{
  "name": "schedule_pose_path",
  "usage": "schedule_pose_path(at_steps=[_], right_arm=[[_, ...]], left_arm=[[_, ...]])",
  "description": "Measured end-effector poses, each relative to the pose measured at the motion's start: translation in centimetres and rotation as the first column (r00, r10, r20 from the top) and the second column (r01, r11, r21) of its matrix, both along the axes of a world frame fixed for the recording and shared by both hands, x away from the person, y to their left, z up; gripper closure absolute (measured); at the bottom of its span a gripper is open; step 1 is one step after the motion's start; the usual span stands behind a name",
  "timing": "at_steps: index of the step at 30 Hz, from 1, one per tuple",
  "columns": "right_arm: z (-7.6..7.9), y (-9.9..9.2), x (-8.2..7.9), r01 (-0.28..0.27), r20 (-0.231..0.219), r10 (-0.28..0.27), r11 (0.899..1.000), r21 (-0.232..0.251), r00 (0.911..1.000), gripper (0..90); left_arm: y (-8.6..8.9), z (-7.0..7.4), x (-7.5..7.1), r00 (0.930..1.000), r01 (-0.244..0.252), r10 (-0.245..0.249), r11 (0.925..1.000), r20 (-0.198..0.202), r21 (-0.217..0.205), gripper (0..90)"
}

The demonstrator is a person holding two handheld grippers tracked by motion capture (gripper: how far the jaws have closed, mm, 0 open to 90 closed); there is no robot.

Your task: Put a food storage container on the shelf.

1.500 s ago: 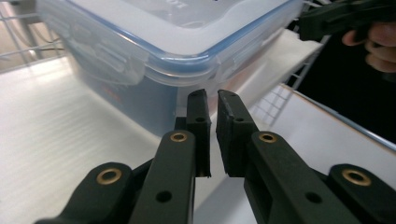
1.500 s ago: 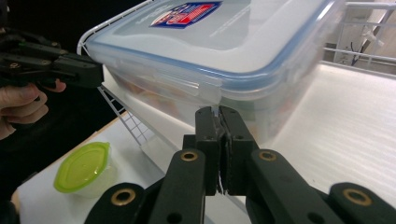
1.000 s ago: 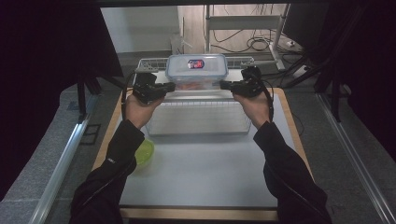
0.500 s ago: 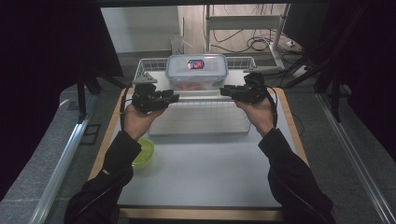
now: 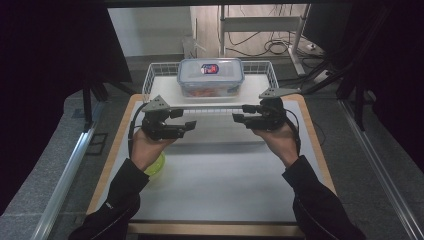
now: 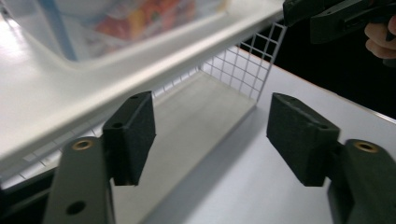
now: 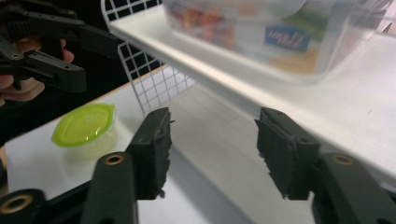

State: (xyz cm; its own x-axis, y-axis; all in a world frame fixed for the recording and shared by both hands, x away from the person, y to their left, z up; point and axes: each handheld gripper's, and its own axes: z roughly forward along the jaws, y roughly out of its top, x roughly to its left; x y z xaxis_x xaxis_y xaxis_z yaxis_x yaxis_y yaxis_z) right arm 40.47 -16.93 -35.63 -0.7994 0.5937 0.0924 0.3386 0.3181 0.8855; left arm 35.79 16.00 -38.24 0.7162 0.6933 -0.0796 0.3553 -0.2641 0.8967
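Now both hands are held out over the white surface (image 5: 215,175), with the arms coming in from the near edge in dark sleeves. The left claw (image 5: 190,125) and the right claw (image 5: 237,117) point at each other across a small gap, both lying about level. Each claw is let go, with nothing between its jaws, and the jaws of both have just been opening. In the left gripper view the two black pads (image 6: 133,135) stand well apart, with only the surface seen between them. In the right gripper view it is the same, with a wide gap between the pads (image 7: 156,149). The clear box (image 5: 210,76) with a blue-edged lid and colourful food inside sits on top of the white wire rack (image 5: 150,82), at the far side of the surface, beyond both claws. It touches neither claw. The rack has a flat white shelf on top and wire mesh at its ends. A small tub with a green lid (image 7: 84,125) stands on the surface near the left wrist, partly hidden under that arm in the high view. Cables lie on the floor behind the surface.
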Motion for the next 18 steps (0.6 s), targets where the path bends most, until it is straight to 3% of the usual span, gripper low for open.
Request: schedule_pose_path(at_steps=[7,11,18], right_arm=[[-1.5,-0.3,-1.7,-0.009,0.014,0.009,1.000,-0.030,0.9999,33.9],[-2.7,-0.5,-2.3,-0.013,0.003,0.014,0.999,-0.043,0.9999,28.3],[-4.5,-0.9,-3.3,-0.006,0.022,0.008,0.997,-0.071,0.9997,17.1]], left_arm=[[-0.9,-1.4,-1.5,0.9993,0.025,-0.025,0.9994,-0.027,0.023,26.3],[-1.3,-2.2,-2.4,0.9990,0.038,-0.037,0.9986,-0.025,0.038,20.7],[-1.9,-3.8,-4.0,0.9989,0.042,-0.041,0.9976,-0.022,0.056,13.6]])
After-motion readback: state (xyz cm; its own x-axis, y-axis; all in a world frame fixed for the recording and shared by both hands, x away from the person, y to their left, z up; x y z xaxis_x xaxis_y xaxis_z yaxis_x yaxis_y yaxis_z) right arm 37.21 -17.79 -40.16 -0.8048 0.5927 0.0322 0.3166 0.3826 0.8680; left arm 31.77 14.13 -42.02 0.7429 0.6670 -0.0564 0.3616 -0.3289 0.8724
